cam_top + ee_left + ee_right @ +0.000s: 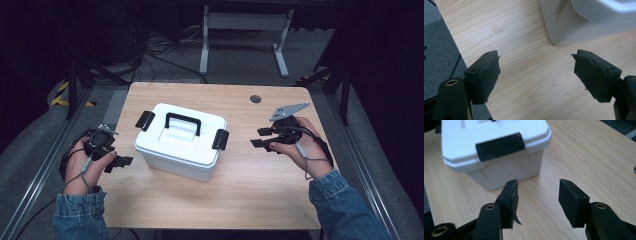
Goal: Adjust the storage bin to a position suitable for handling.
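Observation:
A white lidded box (181,140) with a black top handle (183,122) and black side latches (220,139) stands mid-table. My left gripper (121,159) rests near the table's left edge, left of the box, its jaws open and empty. In the left gripper view the box's lower corner (564,27) lies just ahead of the open gripper (536,75). My right gripper (261,137) hovers to the right of the box, jaws open with nothing between them. The right gripper view looks past the gripper (537,197) at the box's black latch (500,146).
The wooden table (250,185) has a round cable hole (255,99) at the back right. Its left edge (456,50) drops to grey floor close beside my left gripper. A white desk frame (245,30) and cables lie on the floor beyond the table.

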`<control>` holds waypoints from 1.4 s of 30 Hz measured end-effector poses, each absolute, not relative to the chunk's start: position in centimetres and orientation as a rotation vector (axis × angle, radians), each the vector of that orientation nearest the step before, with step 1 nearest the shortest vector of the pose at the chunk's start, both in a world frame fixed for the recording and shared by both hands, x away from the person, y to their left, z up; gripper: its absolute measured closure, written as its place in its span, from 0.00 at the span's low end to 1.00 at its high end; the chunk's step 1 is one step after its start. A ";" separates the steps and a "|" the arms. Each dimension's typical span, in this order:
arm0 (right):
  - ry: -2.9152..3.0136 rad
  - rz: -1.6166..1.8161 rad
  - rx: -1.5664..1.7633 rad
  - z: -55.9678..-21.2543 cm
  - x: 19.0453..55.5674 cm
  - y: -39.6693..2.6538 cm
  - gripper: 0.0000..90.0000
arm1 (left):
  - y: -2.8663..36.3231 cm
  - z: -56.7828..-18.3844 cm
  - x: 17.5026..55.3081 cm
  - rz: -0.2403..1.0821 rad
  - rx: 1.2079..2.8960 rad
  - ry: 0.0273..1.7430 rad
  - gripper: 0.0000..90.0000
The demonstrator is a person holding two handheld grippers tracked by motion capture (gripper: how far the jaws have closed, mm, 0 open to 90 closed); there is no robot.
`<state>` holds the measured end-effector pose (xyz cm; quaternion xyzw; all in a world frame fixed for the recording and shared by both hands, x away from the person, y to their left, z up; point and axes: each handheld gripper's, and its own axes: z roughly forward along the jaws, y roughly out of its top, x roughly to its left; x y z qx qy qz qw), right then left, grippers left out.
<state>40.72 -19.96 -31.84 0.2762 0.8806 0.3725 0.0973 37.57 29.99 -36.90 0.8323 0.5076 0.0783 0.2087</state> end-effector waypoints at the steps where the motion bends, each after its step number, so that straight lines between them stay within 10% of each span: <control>1: 2.607 1.103 0.818 -31.8 40.7 -20.0 0.57 | 30.0 -36.9 37.6 0.218 2.316 1.412 0.23; 42: 2.852 1.129 0.661 -31.8 47.5 -4.1 0.69 | 29.7 -37.2 38.9 0.224 2.375 1.378 0.25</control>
